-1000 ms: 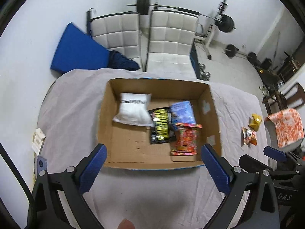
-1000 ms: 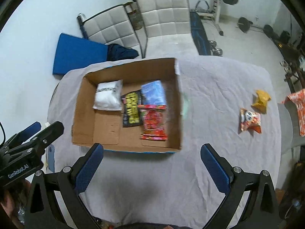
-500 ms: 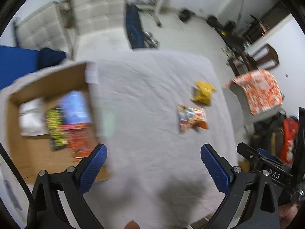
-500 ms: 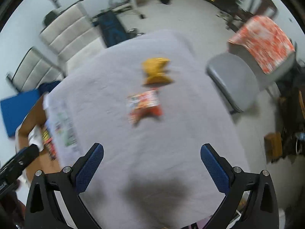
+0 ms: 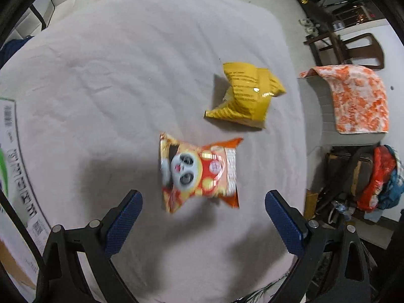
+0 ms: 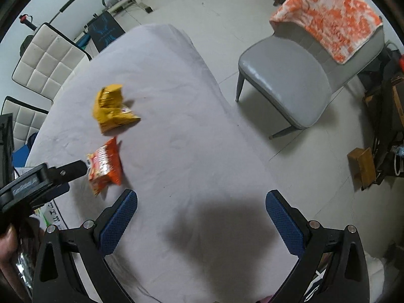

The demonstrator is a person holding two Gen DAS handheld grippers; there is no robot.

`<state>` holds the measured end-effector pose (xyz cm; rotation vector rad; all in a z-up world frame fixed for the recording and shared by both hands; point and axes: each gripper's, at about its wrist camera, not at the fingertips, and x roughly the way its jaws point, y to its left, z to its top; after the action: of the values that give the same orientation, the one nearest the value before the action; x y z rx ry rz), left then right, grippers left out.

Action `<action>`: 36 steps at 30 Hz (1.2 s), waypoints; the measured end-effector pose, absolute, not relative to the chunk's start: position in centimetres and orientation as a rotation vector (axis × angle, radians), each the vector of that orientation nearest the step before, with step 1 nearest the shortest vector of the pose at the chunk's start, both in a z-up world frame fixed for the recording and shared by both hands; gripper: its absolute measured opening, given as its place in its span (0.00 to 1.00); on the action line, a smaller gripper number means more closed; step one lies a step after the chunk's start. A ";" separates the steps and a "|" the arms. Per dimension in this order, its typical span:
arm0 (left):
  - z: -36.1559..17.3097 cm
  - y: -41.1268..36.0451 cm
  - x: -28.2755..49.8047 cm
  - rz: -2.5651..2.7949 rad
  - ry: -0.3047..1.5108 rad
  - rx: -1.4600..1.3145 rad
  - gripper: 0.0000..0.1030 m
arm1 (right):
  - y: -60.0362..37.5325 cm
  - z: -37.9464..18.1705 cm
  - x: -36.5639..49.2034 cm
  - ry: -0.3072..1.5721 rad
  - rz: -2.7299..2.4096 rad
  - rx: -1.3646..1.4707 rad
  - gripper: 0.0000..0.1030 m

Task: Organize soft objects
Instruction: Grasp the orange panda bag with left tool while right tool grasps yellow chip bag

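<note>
An orange snack packet (image 5: 199, 174) lies flat on the grey-covered table (image 5: 113, 80), just ahead of the left gripper (image 5: 204, 217), whose blue-padded fingers (image 5: 123, 222) are spread wide and hold nothing. A yellow packet (image 5: 246, 96) rests just beyond it, apart. The right gripper (image 6: 200, 222), likewise spread and empty, is held over bare cloth to the side. The packet is best approached squarely, straddled across its puffed middle and pinched gently, so that it is neither crushed nor allowed to slip. A box edge (image 5: 15, 166) is seen at left.

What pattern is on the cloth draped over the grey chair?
Mottled orange and white on the cloth over the grey chair; clearest in the right wrist view.
</note>
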<state>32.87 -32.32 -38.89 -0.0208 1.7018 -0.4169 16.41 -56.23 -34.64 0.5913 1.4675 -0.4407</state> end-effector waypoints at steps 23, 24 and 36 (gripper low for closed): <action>-41.8 -31.3 36.0 -0.220 1.608 0.096 0.55 | -54.3 -38.6 30.2 1.494 -0.225 0.618 1.00; -41.7 -30.6 36.6 -0.201 1.603 0.091 0.55 | -53.4 -39.3 31.2 1.507 -0.206 0.619 1.00; -41.8 -27.6 38.6 -0.134 1.549 0.048 0.55 | -47.9 -43.1 35.8 1.605 -0.158 0.539 0.70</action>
<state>38.55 -27.59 -41.80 0.0479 1.5494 -0.1338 35.76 -47.86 -43.10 0.5392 1.6045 -0.1585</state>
